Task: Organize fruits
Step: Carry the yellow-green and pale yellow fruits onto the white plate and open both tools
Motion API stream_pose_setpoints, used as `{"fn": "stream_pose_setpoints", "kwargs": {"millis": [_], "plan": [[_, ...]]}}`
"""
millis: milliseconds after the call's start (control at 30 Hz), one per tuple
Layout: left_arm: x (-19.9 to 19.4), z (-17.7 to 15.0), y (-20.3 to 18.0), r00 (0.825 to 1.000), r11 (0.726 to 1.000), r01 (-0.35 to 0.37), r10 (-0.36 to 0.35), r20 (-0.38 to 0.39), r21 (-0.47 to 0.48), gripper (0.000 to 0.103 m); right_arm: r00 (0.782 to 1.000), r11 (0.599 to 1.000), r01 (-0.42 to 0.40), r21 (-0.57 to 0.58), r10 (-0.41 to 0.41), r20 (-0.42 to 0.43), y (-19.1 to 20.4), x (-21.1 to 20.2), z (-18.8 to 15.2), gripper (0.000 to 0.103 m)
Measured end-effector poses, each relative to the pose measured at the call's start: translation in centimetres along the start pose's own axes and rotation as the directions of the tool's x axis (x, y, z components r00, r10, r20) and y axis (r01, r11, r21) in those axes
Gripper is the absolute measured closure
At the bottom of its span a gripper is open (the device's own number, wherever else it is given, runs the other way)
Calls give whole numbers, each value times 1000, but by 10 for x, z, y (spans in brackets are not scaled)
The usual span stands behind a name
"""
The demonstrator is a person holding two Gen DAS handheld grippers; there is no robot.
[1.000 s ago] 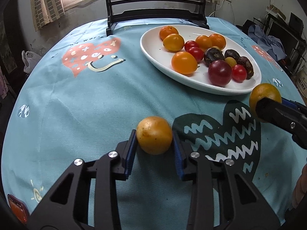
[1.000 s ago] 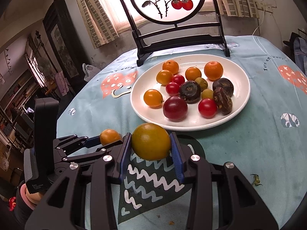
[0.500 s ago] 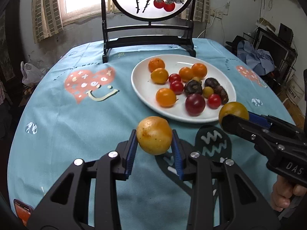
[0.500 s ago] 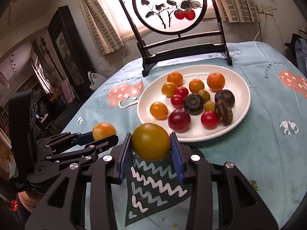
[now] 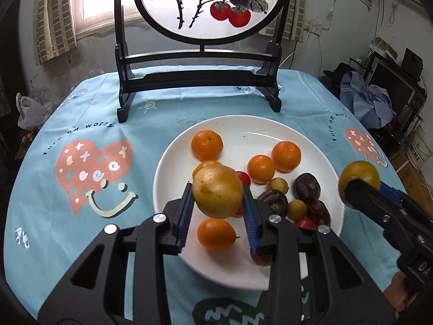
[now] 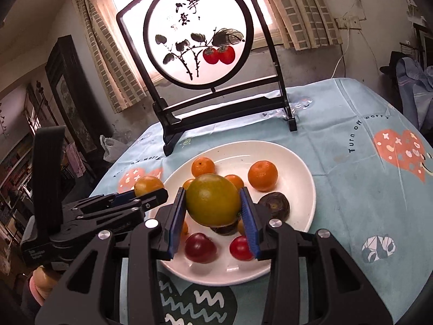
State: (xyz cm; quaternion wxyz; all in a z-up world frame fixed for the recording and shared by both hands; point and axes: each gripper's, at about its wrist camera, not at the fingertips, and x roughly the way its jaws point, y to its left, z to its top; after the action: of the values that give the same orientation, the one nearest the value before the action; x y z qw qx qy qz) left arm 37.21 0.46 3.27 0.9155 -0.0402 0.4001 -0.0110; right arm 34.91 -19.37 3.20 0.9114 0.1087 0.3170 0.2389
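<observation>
Left wrist | left tongs [image 5: 217,199] clamp speckled yellow fruit [image 5: 217,191] | right tongs [image 6: 213,207] clamp greenish-yellow fruit [image 6: 212,199] (smooth)

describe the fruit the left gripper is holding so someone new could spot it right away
Start at the white plate on the blue tablecloth, in front of the round persimmon screen. Above the plate's near left part, the left gripper clamps a yellow-orange fruit between blue pads. It is paler, speckled and bigger than the oranges lying below.
</observation>
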Motion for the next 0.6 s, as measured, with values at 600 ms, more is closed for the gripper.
{"fn": "stream_pose_setpoints", "kwargs": {"millis": [600], "plan": [[49,14,14,997,997,-60,58,-41,-50,63,991,998,60,-21,-62,-122,-21,77,12,63]]}}
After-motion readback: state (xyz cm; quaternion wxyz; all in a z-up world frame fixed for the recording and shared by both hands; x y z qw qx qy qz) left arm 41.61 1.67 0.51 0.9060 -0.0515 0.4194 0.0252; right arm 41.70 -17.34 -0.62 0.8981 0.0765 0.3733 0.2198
